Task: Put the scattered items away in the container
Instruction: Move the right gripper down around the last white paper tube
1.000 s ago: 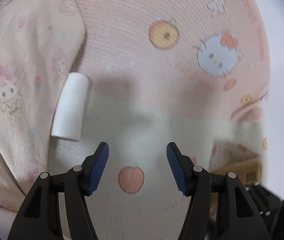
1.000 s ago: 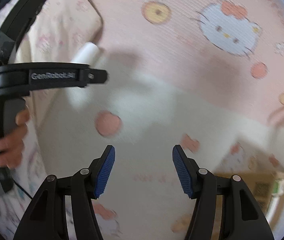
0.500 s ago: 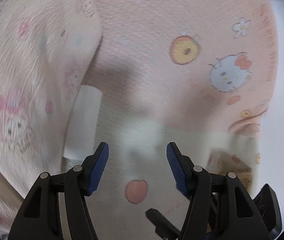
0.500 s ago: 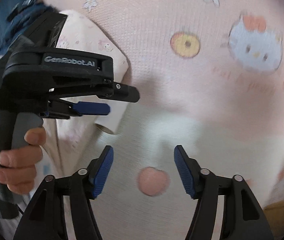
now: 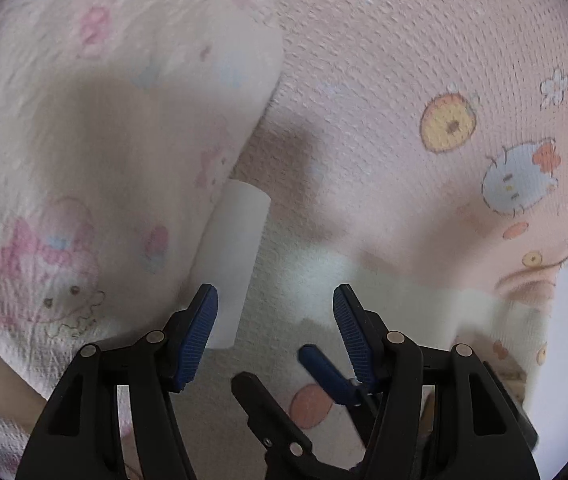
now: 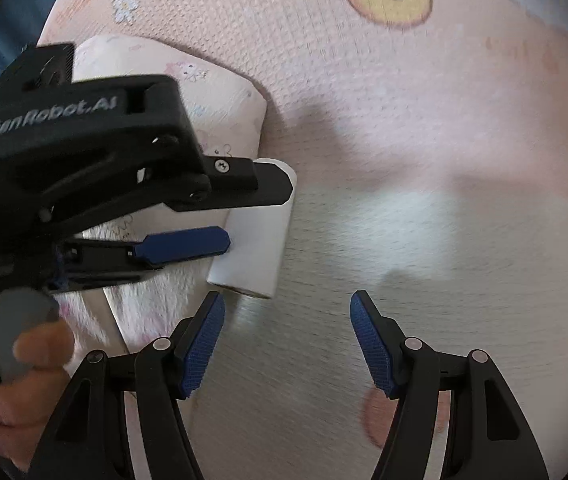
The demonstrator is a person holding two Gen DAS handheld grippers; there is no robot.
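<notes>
"GenRobot.AI" printed on left gripper (image 6: 220,216), jaws spread, straddling white roll (image 6: 256,240). Right gripper (image 6: 286,340) jaws just widened, empty; roll at its 11 o'clock. Cartoon blanket (image 6: 404,100) beneath.

Paper roll (image 5: 231,268) on blanket (image 5: 384,80), against pillow (image 5: 84,160)

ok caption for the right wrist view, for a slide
Open left gripper straddles a white roll on a cartoon-print blanket; open right gripper hovers nearby.
</notes>
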